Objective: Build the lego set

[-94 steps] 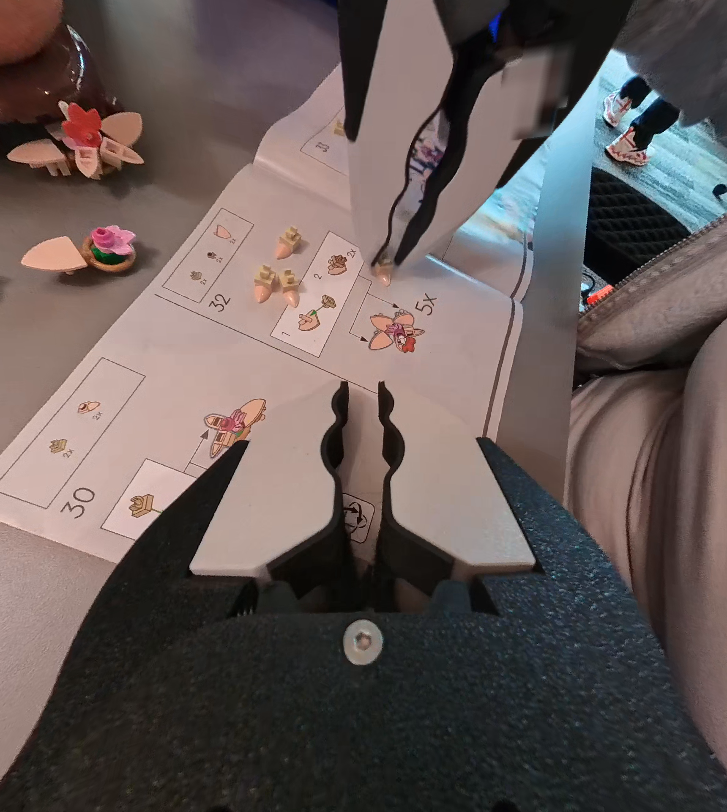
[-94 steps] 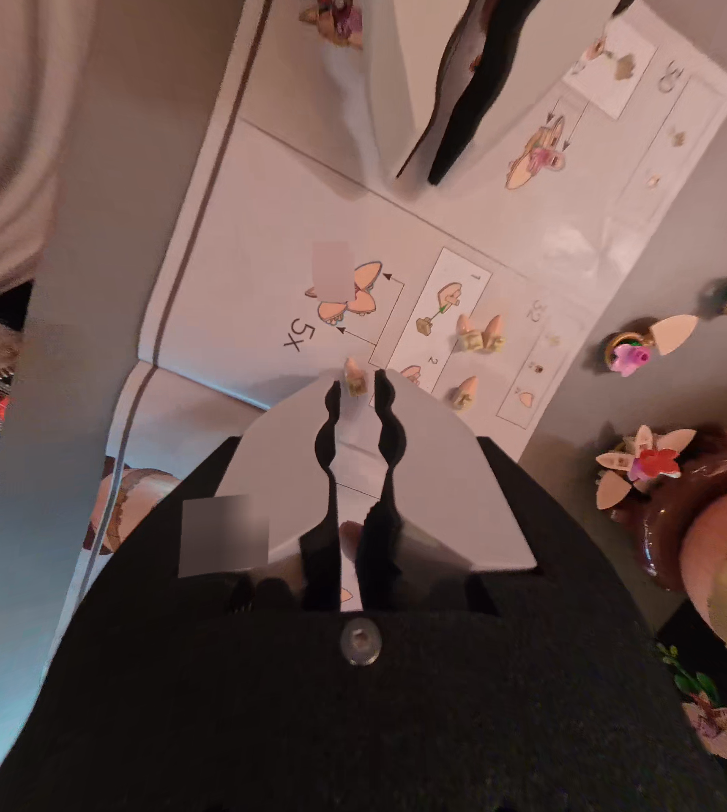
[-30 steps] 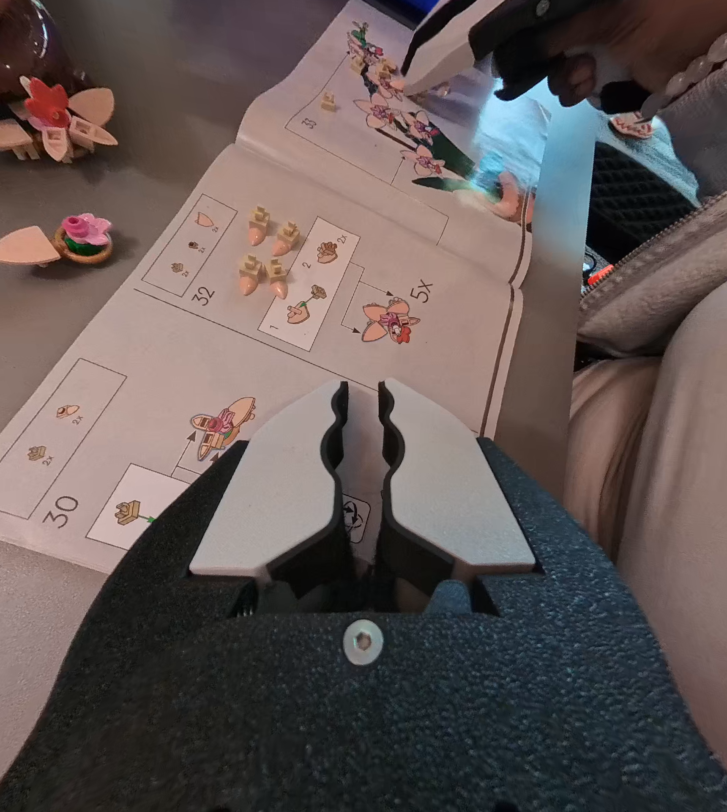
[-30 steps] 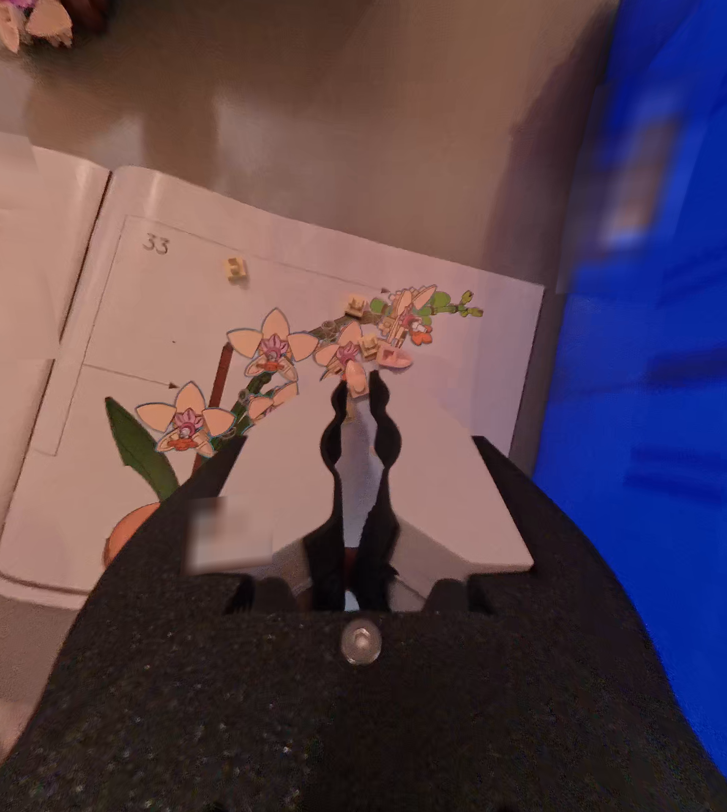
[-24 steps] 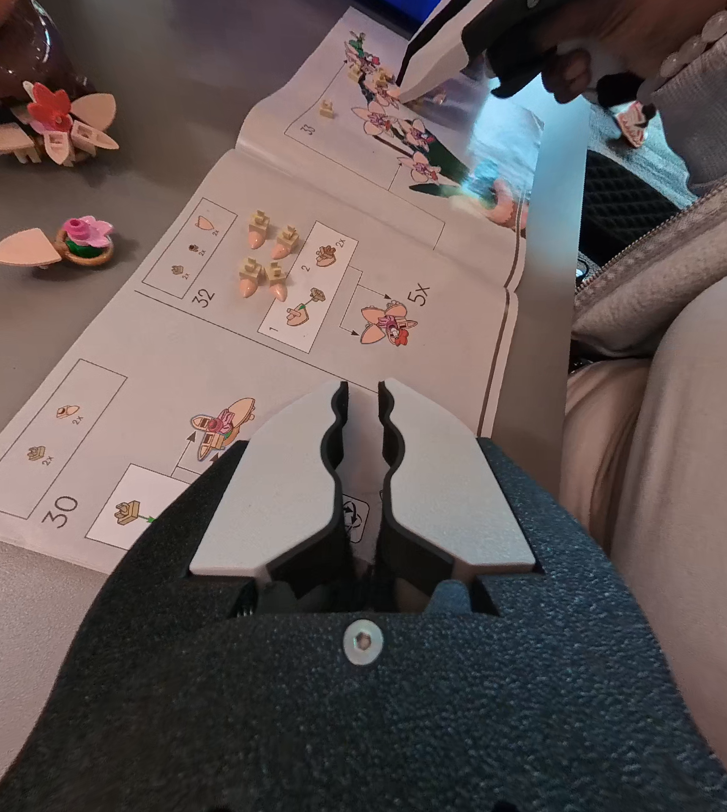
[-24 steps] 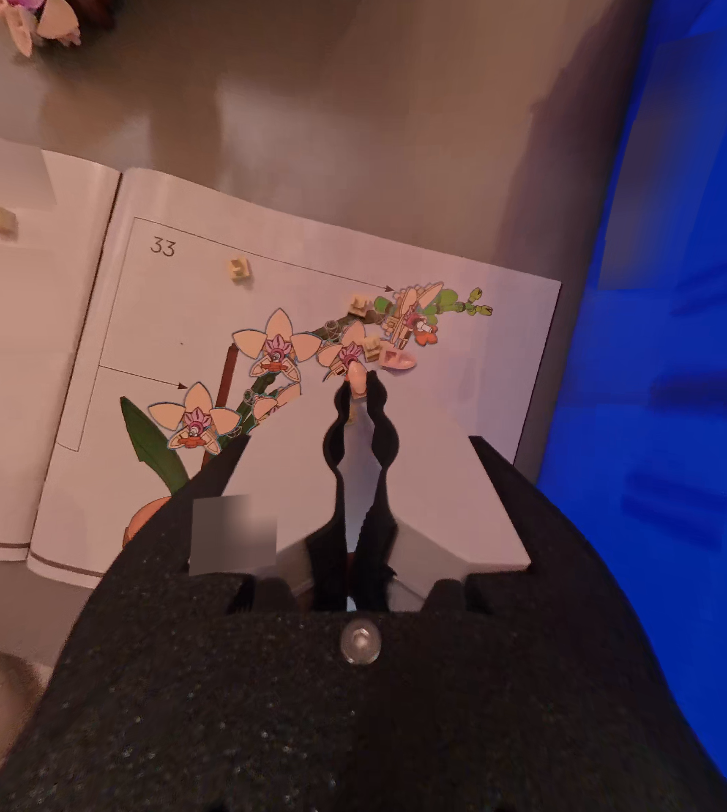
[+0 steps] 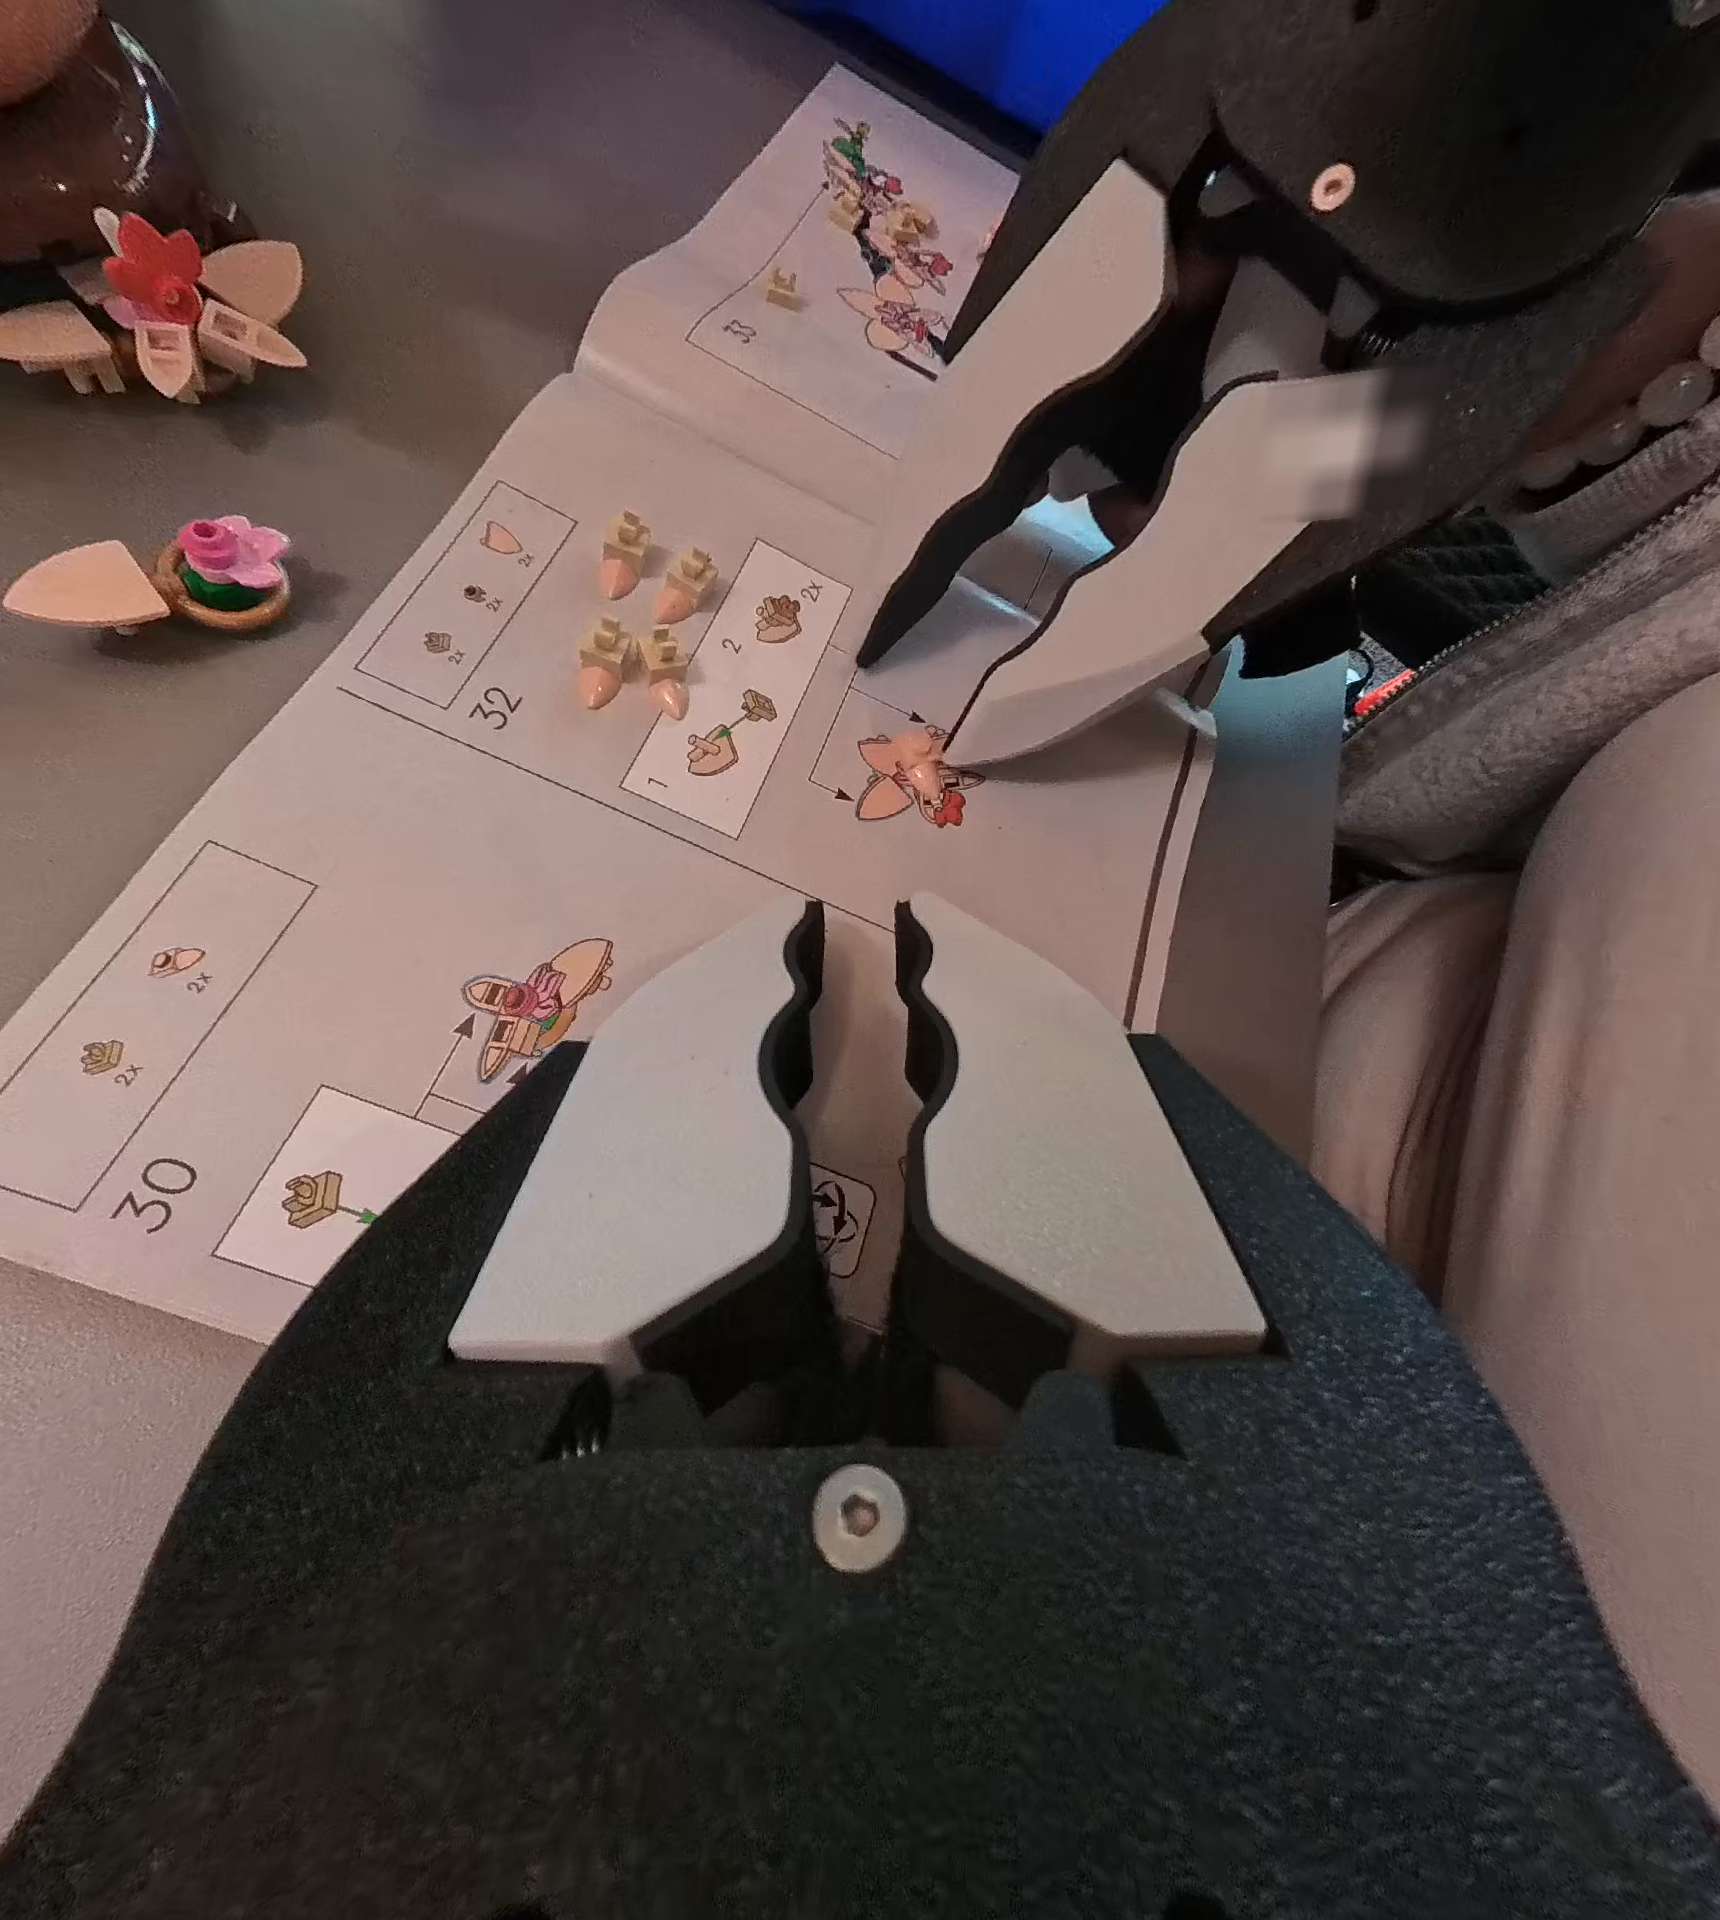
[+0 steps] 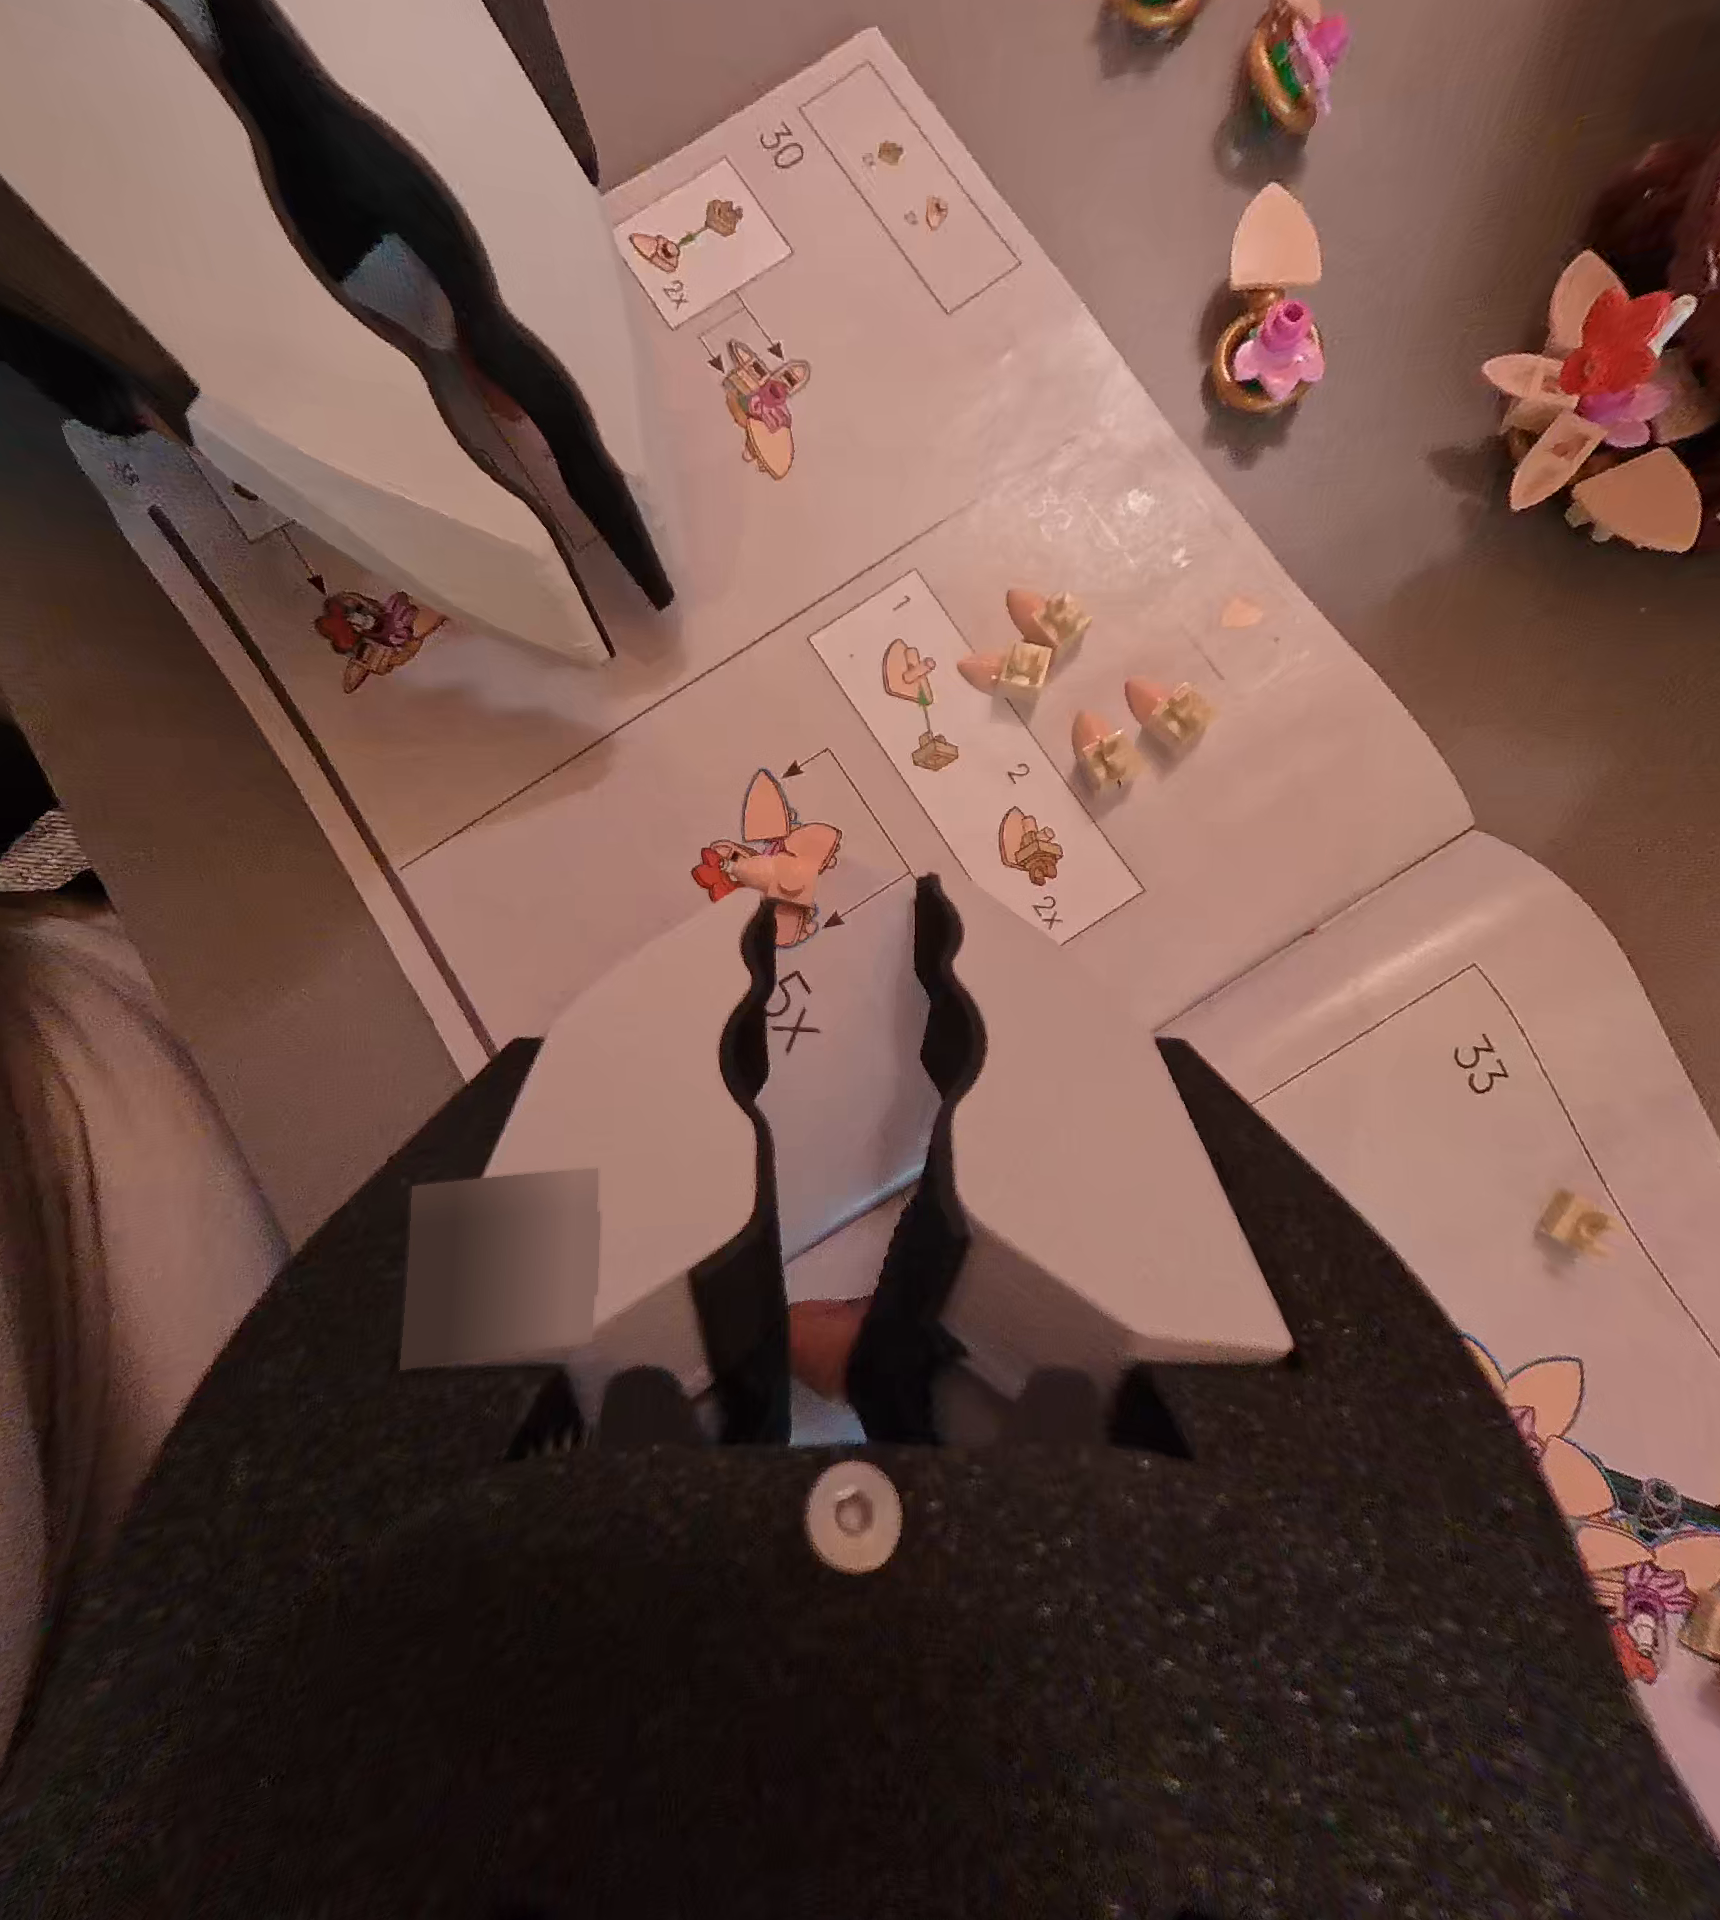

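The right hand-held gripper (image 8: 840,899) stood released, jaws apart; the small peach petal piece (image 8: 788,868) lay on the instruction booklet (image 8: 544,821) beside its left fingertip, long axis pointing toward nine o'clock. The left hand-held gripper (image 7: 858,914) hovered unclenched, grasping nothing.

Your left gripper (image 7: 858,914) hovers over the open instruction booklet (image 7: 565,831), its fingers slightly parted on nothing. Ahead, your right gripper (image 7: 913,701) stands spread, one fingertip beside a small pink petal piece (image 7: 918,764) on the page. Four tan-and-pink petal pieces (image 7: 643,623) cluster farther left.
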`<state>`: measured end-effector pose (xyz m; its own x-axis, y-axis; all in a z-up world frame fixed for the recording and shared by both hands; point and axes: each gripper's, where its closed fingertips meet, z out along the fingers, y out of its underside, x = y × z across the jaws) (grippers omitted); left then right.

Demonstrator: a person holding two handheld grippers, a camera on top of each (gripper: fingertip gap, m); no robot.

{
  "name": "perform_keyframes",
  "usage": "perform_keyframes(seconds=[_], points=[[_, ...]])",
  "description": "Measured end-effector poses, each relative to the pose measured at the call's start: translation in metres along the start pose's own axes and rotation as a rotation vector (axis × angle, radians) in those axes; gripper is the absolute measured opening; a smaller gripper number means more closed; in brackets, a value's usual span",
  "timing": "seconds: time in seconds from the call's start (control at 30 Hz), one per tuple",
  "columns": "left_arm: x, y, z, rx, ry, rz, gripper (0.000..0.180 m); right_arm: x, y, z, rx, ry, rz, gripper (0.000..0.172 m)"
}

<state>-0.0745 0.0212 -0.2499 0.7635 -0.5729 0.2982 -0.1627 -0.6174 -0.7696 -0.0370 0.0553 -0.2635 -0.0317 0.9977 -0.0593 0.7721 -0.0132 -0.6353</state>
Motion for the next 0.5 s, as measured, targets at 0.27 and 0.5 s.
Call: perform_keyframes(seconds=[0.27, 0.5], points=[[0.000, 0.002, 0.002, -0.022, -0.007, 0.004, 0.013, -0.003, 0.002, 0.000, -0.002, -0.011, -0.026, 0.025], [-0.001, 0.003, 0.003, -0.030, -0.016, 0.009, 0.013, 0.001, 0.011, -0.011, 0.011, 0.025, -0.033, 0.032]])
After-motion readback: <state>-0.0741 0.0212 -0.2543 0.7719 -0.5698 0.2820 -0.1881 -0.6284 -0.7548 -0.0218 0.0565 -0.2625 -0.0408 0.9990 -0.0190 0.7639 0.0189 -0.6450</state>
